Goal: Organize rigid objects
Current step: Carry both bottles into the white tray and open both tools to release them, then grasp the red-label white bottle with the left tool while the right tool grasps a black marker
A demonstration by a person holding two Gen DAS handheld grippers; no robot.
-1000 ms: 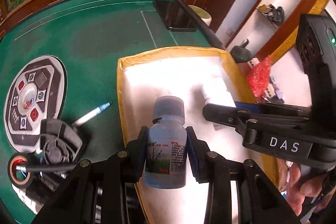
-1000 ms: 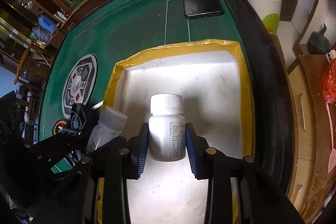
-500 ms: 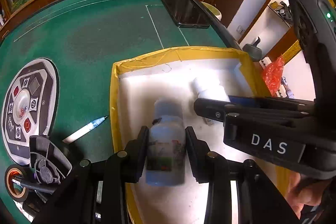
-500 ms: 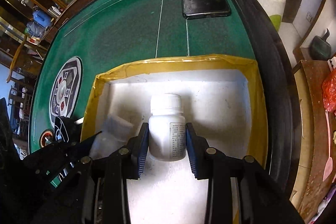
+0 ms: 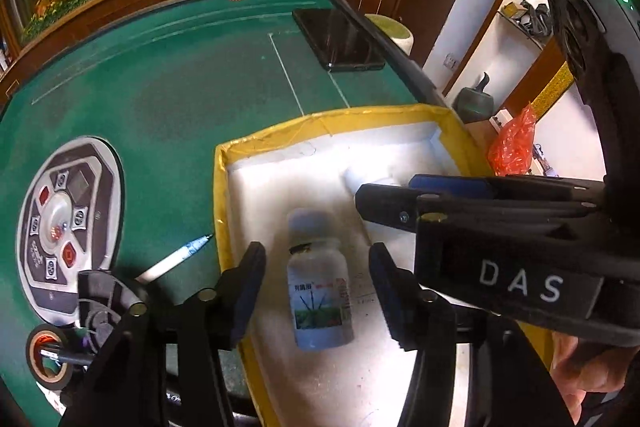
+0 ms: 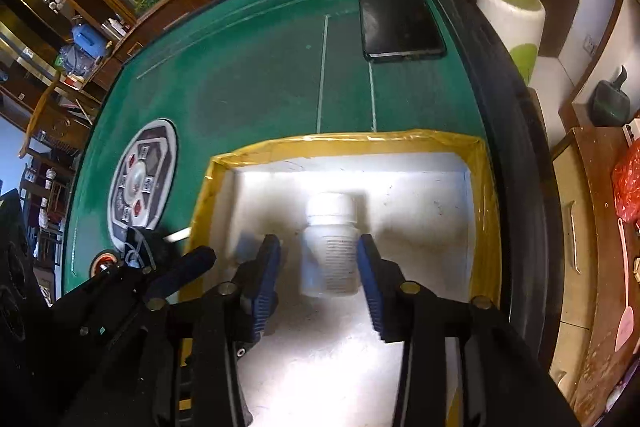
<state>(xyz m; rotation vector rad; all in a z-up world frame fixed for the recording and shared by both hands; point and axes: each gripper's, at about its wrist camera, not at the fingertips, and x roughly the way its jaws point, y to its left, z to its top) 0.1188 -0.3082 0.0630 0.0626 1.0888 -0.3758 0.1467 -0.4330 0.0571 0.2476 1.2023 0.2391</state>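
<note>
A white foam box with a yellow-taped rim [image 5: 219, 195] [image 6: 344, 139] sits on the green table. A pale blue bottle with a green-and-blue label [image 5: 320, 291] rests on the box floor between the fingers of my left gripper [image 5: 316, 291]. Its jaws are opening, with a gap on each side of the bottle. In the right wrist view a white capped bottle [image 6: 330, 251] stands on the box floor inside my right gripper [image 6: 318, 279]. Those jaws are opening too; the left pad is clear of the bottle and the right pad is very close to it. The right gripper's black body [image 5: 500, 251] crosses the left wrist view.
On the green felt lie a black phone [image 5: 340, 39] at the far right, a pen [image 5: 176, 259] beside the box, a round control panel [image 5: 68, 227], a black tape roll [image 5: 48, 355] and a small black fan [image 5: 108, 299]. A red bag [image 5: 512, 143] lies off the table.
Both bottles came down onto the box floor. Both grippers' jaws widened and let go of them; the left widened more.
</note>
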